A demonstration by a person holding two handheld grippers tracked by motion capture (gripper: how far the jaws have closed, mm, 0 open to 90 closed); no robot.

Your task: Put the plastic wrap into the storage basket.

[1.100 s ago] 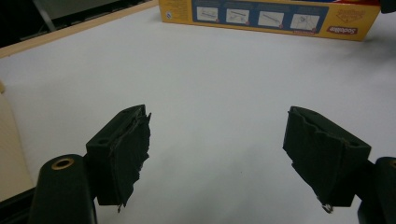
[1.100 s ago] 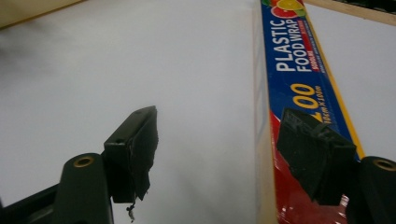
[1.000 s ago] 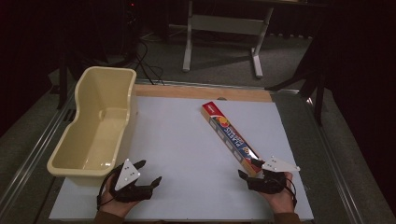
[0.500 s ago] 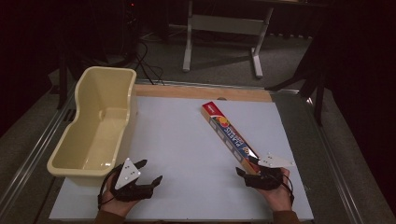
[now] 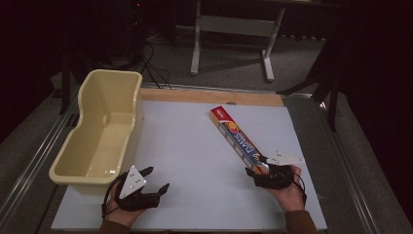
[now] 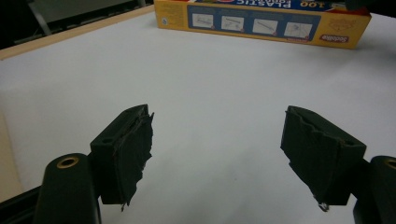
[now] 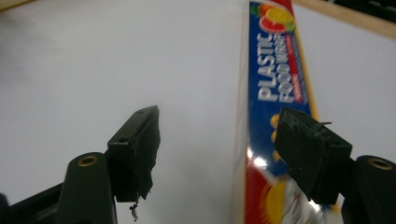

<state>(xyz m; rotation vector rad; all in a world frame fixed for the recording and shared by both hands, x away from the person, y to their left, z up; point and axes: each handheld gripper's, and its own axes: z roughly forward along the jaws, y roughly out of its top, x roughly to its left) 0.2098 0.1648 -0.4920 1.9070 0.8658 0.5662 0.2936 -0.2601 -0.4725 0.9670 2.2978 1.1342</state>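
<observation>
Tabletop (image 5: 195,146), white and wide, lies under both grippers, with a bare wooden strip (image 5: 209,96) along its far edge, well beyond them. Next in size is the cream tub (image 5: 100,131), just ahead of the left gripper (image 5: 155,179) and a little to that gripper's outer side; its near wall is close to the hand but not touching the jaws. The long box of plastic food wrap (image 5: 237,138) lies flat on the tabletop, running away from the right gripper (image 5: 257,165) toward the far edge at a slant. Its near end sits right at the right gripper's tips.

In the right gripper view (image 7: 217,140), the jaws stand about half open. The box (image 7: 275,88) runs under the right-hand jaw and the gap beside it, while the left-hand jaw hangs over bare tabletop. The pads do not press on the box, so nothing is held.

In the left gripper view (image 6: 217,140), the jaws are spread wide over bare tabletop with nothing between them, and the box (image 6: 261,21) lies well ahead, side on.
</observation>
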